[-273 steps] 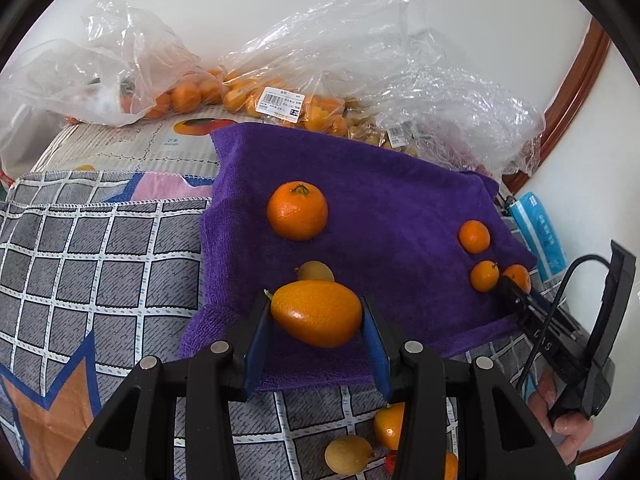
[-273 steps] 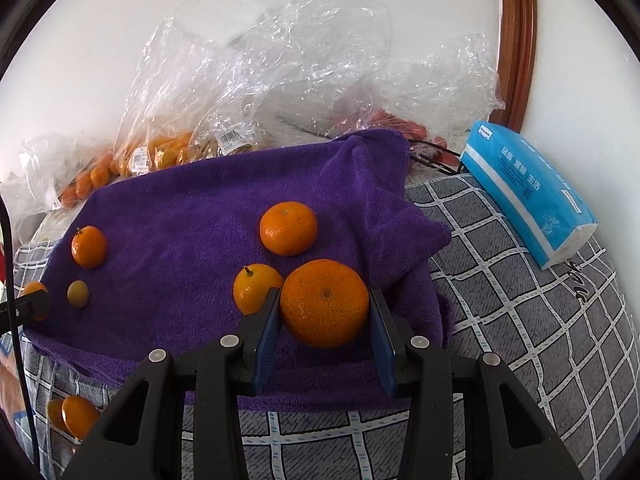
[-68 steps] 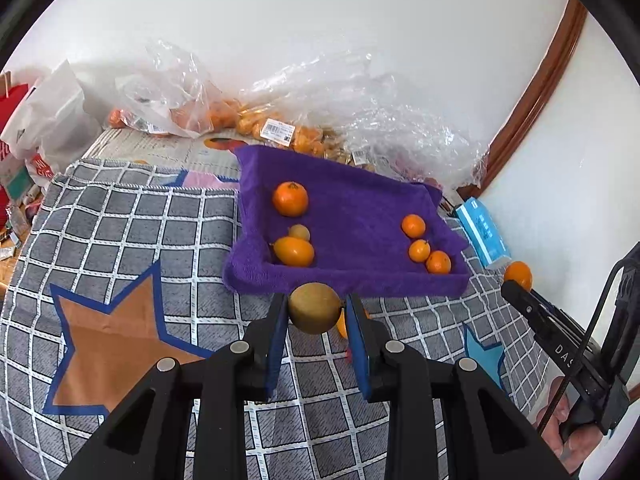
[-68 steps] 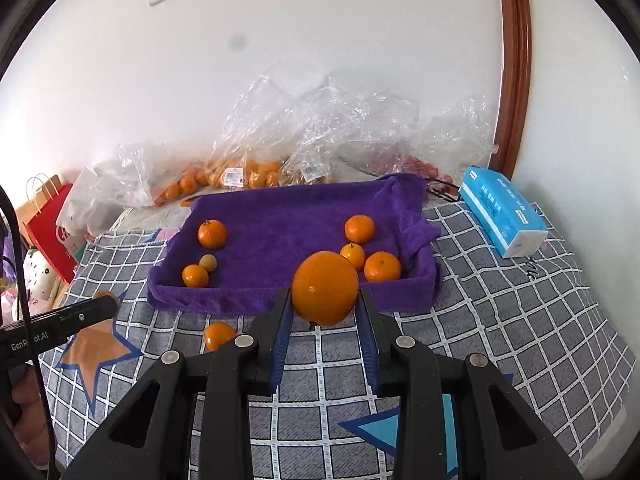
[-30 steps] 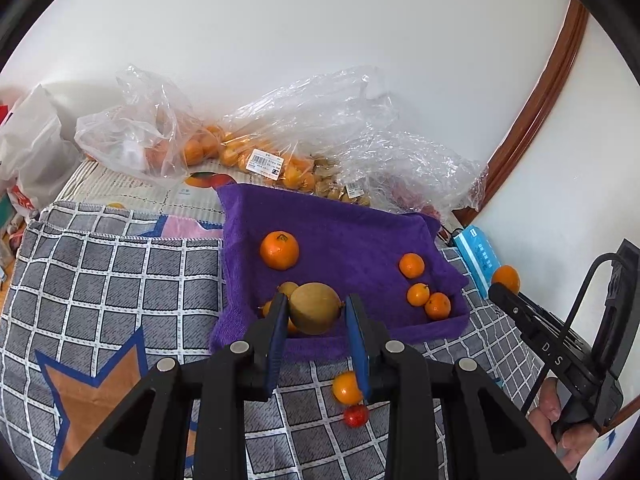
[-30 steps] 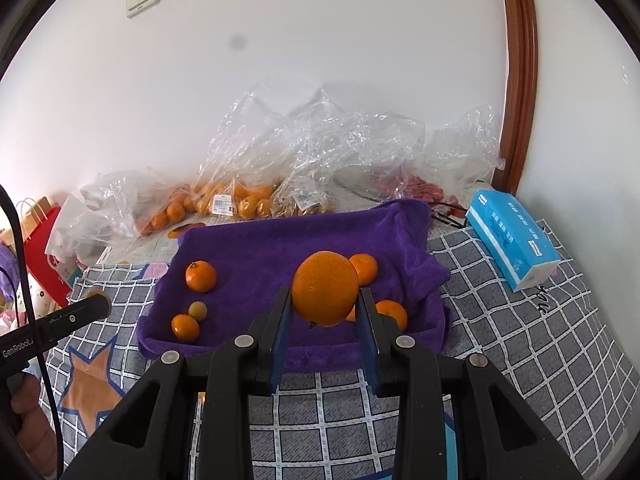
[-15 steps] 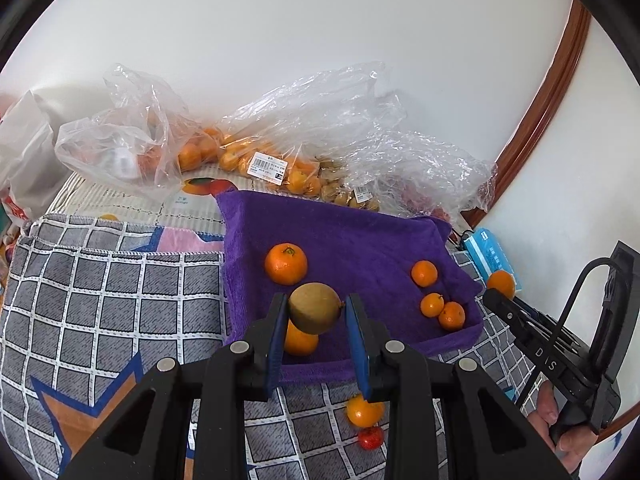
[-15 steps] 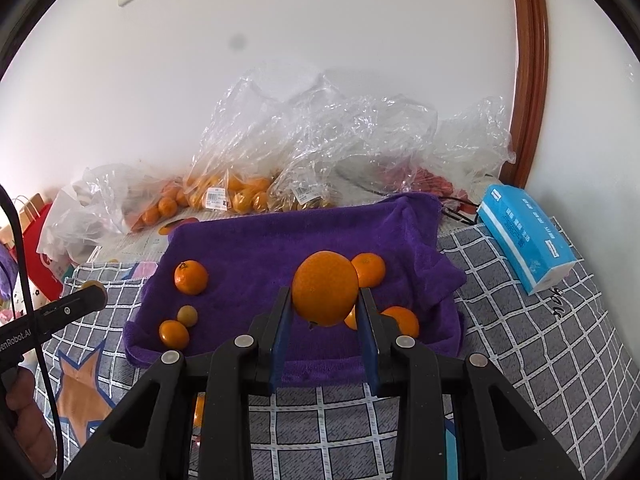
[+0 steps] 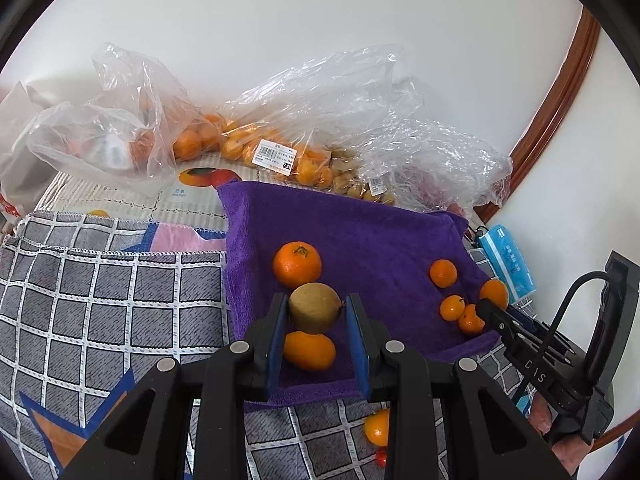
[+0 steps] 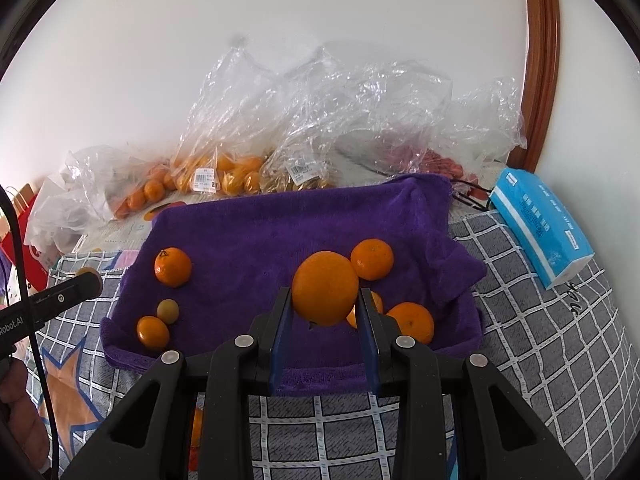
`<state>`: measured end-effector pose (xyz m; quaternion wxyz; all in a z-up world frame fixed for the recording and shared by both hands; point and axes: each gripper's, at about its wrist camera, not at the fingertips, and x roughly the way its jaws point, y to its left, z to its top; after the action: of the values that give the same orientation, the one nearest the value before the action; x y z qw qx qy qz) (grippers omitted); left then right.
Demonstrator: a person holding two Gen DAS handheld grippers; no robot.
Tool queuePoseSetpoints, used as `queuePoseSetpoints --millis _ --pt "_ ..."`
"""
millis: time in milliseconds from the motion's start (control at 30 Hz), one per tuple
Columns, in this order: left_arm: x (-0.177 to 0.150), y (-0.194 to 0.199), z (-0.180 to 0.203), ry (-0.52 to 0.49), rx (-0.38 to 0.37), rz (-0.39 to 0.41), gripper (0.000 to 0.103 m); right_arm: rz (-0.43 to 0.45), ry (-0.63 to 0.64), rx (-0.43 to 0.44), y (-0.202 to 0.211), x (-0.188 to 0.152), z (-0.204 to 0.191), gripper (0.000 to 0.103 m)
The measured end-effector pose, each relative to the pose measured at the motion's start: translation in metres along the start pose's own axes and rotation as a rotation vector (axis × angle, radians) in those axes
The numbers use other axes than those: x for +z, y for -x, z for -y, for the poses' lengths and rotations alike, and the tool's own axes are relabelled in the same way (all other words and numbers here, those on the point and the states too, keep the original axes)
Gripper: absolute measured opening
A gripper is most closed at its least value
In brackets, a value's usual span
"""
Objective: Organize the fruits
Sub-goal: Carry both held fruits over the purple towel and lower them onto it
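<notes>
My left hand-held gripper [image 9: 316, 312] is clamped on a brownish-yellow round fruit [image 9: 315, 307], both blue pads against its sides, held above the near-left part of the purple towel [image 9: 360, 236]. My right hand-held gripper [image 10: 325, 312] is clamped on a large orange [image 10: 325, 282], held above the towel's near-right part. Nearest, on the grey checked cloth [image 9: 100, 292] just short of the towel's near edge, a loose orange fruit [image 9: 378, 426] with a small red one [image 9: 381, 457] beside it, seen in the left view. On the towel's near-left: an oval orange fruit [image 9: 309, 350] directly under the held brown fruit in the left view, and in the right view a small yellowish fruit [image 10: 167, 310] touching or just beside it; can't tell which. A bit farther on that side, a stemmed mandarin [image 9: 297, 263]. Near-right of the towel: a group of three small oranges, the nearest [image 10: 411, 322] close to the towel's near edge, one [image 10: 362, 312] mostly hidden behind my right gripper's finger, and the farthest [image 10: 372, 259] just past the held orange. Right of the towel, a blue tissue pack [image 10: 542, 222] lies on the checked cloth. Far side, against the white wall: clear plastic bags [image 9: 280, 120] with more oranges and small brownish fruit inside, price labels facing up. Whether the surface underneath is a bed or a worktop, can't tell.
</notes>
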<state>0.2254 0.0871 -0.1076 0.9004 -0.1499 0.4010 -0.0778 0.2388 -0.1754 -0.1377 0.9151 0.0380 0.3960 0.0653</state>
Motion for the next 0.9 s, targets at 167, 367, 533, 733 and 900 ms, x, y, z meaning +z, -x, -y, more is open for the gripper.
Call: queuePoseSetpoints --millis 167,367,533,733,900 --pt "0.0 -0.01 -0.005 0.002 0.003 -0.018 0.027 -0.029 0.006 0.006 -0.015 -0.006 -0.004 0.031" --pt "-0.003 -0.023 -0.01 0.003 0.004 -0.042 0.027 -0.059 0.007 0.007 -0.031 -0.011 -0.006 0.031" --pt "-0.002 -0.031 -0.012 -0.002 0.004 -0.053 0.027 -0.079 0.01 0.006 -0.042 -0.016 -0.007 0.031" --pt "-0.002 -0.038 -0.014 -0.001 0.007 -0.068 0.027 -0.097 0.021 0.001 -0.052 -0.019 -0.009 0.031" --pt "-0.004 -0.043 -0.016 -0.002 0.006 -0.08 0.027 -0.107 0.029 0.0 -0.057 -0.021 -0.01 0.031"
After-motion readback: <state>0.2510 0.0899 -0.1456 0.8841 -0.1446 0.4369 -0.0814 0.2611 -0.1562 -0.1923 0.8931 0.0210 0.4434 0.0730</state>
